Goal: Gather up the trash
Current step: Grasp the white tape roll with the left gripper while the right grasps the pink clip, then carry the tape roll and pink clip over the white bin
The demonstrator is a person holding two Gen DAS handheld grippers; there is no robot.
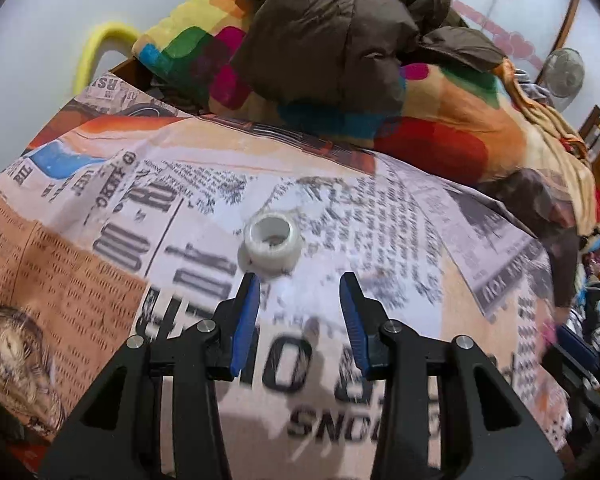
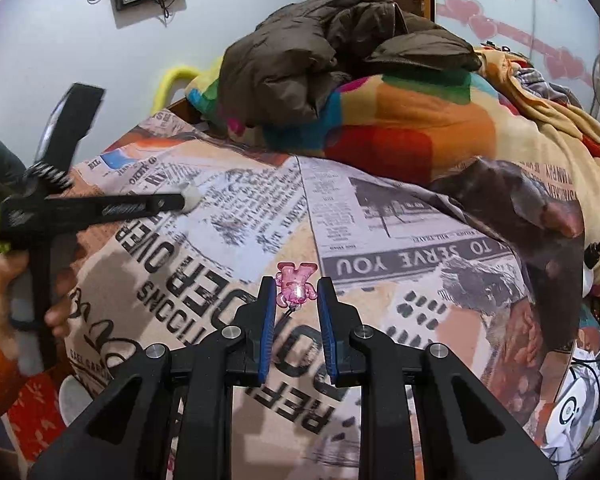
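A small white tape roll (image 1: 272,242) lies on the newspaper-print bedsheet (image 1: 380,220), just beyond my left fingertips. My left gripper (image 1: 298,282) is open and empty, its left finger close to the roll. In the right wrist view the roll (image 2: 191,196) shows at the tip of the left gripper (image 2: 168,202). A pink translucent bear-shaped charm (image 2: 295,283) lies on the sheet (image 2: 380,208) between the tips of my right gripper (image 2: 297,286), which is open around it without clamping.
A brown puffer jacket (image 1: 340,32) lies on a colourful blanket (image 1: 440,120) at the far side of the bed. A fan (image 1: 565,74) stands at the right. Cluttered items (image 2: 580,400) lie beside the bed's right edge.
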